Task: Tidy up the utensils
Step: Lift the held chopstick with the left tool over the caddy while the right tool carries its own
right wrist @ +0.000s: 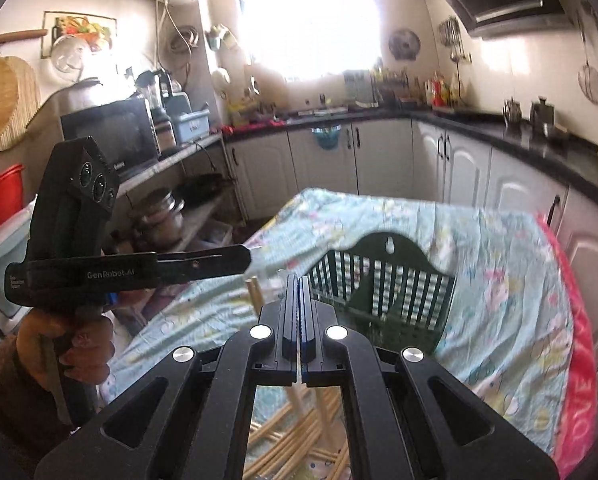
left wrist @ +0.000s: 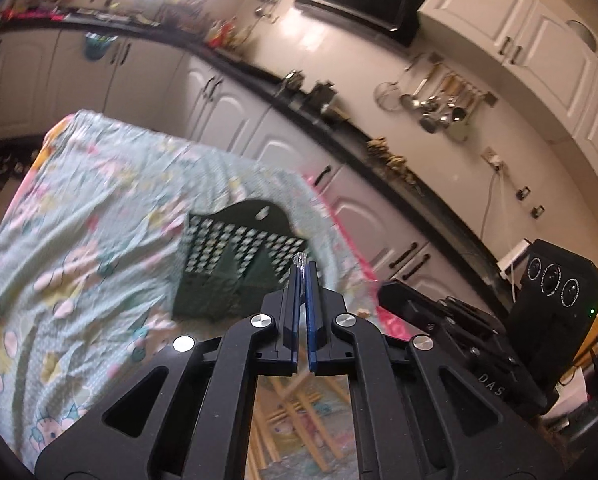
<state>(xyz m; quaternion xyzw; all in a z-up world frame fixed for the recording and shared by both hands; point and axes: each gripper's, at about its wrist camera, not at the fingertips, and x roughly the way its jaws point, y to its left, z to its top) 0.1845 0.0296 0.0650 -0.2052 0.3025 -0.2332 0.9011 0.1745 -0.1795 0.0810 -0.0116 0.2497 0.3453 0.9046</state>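
Left gripper [left wrist: 303,270] and right gripper [right wrist: 298,280]: jaws closed, empty. Wooden chopsticks [right wrist: 299,432] below: judged light, stiff, roll-prone; pinch mid-shaft. Green holder [right wrist: 383,288] beyond.

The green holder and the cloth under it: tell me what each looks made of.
The green holder looks like moulded plastic, dark and matt: thin, even slats and a keyhole hanging slot in its arched back. The cloth looks like a thin printed cotton-type fabric, pale teal with cartoon figures; it wrinkles and drapes over the table edge. The exact fibre is not clear.
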